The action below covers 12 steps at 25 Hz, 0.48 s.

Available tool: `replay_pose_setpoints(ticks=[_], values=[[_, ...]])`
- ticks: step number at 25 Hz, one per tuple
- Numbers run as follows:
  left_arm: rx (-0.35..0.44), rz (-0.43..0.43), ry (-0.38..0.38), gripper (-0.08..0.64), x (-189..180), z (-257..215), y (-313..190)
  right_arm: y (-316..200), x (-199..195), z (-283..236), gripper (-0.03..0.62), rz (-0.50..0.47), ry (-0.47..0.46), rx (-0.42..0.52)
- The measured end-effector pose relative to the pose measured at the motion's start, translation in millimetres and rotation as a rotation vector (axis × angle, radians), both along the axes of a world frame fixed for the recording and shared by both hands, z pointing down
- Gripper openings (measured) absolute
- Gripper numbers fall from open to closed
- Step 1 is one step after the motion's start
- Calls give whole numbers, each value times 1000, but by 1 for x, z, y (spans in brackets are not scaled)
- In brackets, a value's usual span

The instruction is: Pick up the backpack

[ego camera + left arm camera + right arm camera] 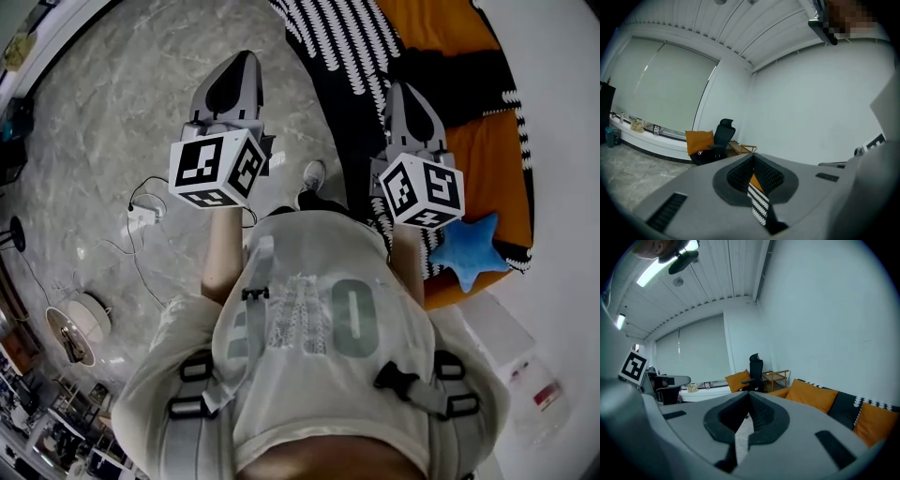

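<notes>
Hidden: the backpack [255,267] shows only as grey shoulder straps [433,397] with black buckles, lying over the person's pale shirt [328,281]; its body is out of sight in all three views.
Hard to make out: a round pale thing [80,323] on the floor at the lower left of the head view (too small to name), and a clear bag [534,384] at the lower right, contents unreadable.
Left gripper [242,66]: jaws pressed together with nothing held; in its own view [752,161] only a thin slit between them shows striped fabric beyond.
Right gripper [401,92]: jaws likewise together and empty [749,398].
Backpack relative to grippers: the straps sit on the person's shoulders, near the camera, well behind both grippers, which are held out in front over the floor; neither touches a strap.
Around: marble floor [122,112], a white plug block with cables [141,217], a shoe [312,175], a sofa [487,141] with orange cushions and a black-and-white striped throw [347,37], and a blue star cushion [469,248] just beside the right gripper's marker cube [424,190].
Farther off: a black office chair [723,136] beside an orange cushion [699,140] and a small wooden table [743,149].
</notes>
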<state>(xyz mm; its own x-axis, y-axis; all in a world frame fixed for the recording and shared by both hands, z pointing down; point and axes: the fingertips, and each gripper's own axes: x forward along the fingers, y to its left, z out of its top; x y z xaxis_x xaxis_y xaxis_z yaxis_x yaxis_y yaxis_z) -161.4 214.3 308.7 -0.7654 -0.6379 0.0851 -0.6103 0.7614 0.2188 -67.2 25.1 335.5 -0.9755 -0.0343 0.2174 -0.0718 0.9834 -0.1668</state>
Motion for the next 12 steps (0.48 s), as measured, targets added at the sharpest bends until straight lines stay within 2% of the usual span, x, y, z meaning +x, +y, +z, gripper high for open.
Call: replay_pose_setpoints(ticks=[7, 12], values=[[-16, 6, -4, 20, -23, -5, -19, -21, -15, 9, 8, 24, 22, -20], [-1, 66, -25, 20, -29, -13, -35, -29, -9, 2, 8, 76, 2, -6]])
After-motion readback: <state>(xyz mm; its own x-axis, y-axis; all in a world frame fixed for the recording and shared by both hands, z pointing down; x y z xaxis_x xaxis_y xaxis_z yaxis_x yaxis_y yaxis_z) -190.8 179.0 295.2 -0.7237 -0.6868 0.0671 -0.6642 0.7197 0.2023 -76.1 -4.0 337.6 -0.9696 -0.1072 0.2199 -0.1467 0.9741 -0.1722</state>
